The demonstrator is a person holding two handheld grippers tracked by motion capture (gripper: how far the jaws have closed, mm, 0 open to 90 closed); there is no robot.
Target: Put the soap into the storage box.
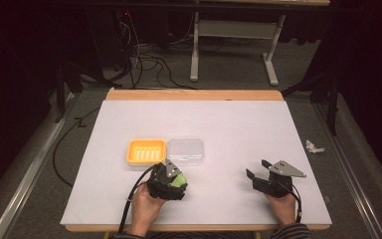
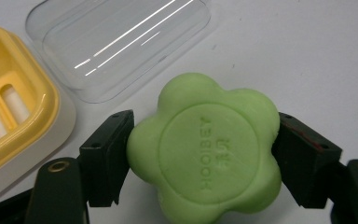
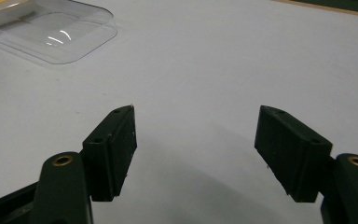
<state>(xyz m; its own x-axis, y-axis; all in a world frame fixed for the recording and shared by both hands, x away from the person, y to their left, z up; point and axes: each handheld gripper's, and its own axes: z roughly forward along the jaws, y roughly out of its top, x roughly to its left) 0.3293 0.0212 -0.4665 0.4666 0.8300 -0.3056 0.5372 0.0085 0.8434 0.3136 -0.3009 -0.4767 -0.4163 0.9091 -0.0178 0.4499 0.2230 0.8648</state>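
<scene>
Left gripper (image 2: 204, 156) clamped on green flower-shaped soap (image 2: 205, 151), low in the centre of the left gripper view, jaws pressing both sides. Just beyond, at upper left, clear lid (image 2: 121, 44) and yellow soap dish (image 2: 16, 116), side by side. Right gripper (image 3: 196, 149) spread wide, holding nothing, over white table (image 3: 242, 60), lower right of the high view.

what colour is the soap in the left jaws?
Light green soap, flower-shaped with embossed lettering; clearest in the left gripper view.
</scene>
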